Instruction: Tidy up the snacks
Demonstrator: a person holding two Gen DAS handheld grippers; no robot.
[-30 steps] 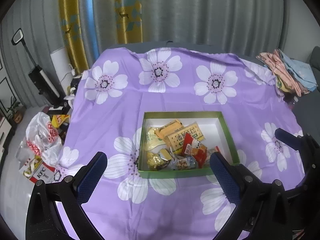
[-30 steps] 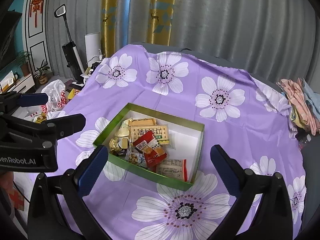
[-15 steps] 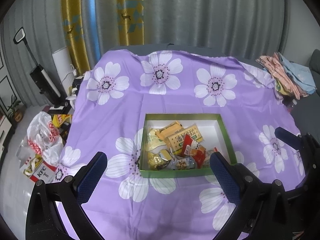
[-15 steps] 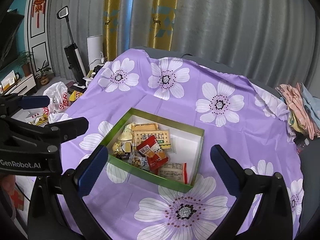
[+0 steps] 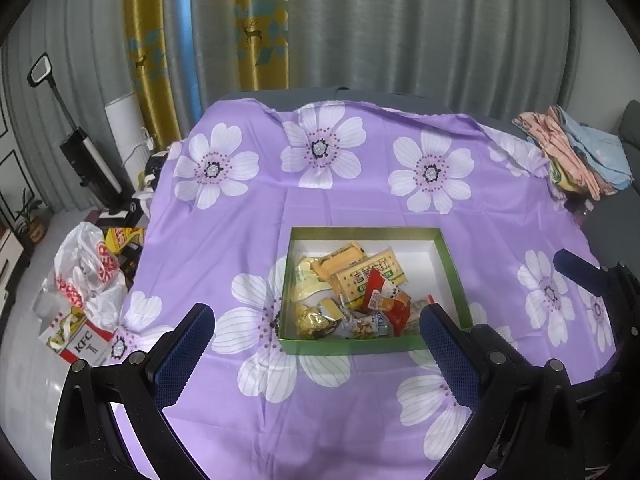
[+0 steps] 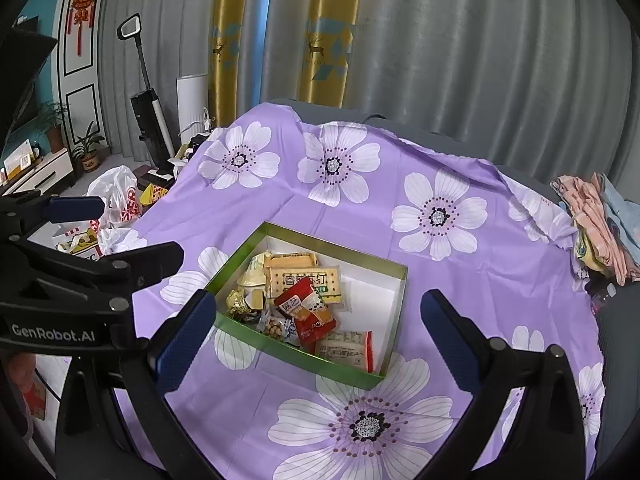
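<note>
On the floor at far left lie a white plastic bag [image 5: 86, 268] and a KFC box [image 5: 78, 342]. The left claw [image 5: 316, 354] hangs released and empty above the purple flowered cloth [image 5: 248, 248] covering the surface. At centre sits the green box [image 6: 256, 338], snack packets [image 6: 298, 300] heaped toward its left side. The right claw [image 6: 318, 340] is likewise spread wide, empty. Folded clothes [image 5: 576, 156] lie at far right.

Purple cloth [image 5: 248, 240] with white flowers.
The box [image 5: 352, 347] was green outside, white inside; the curtains [image 6: 328, 32] were grey with gold, deer-patterned panels.
</note>
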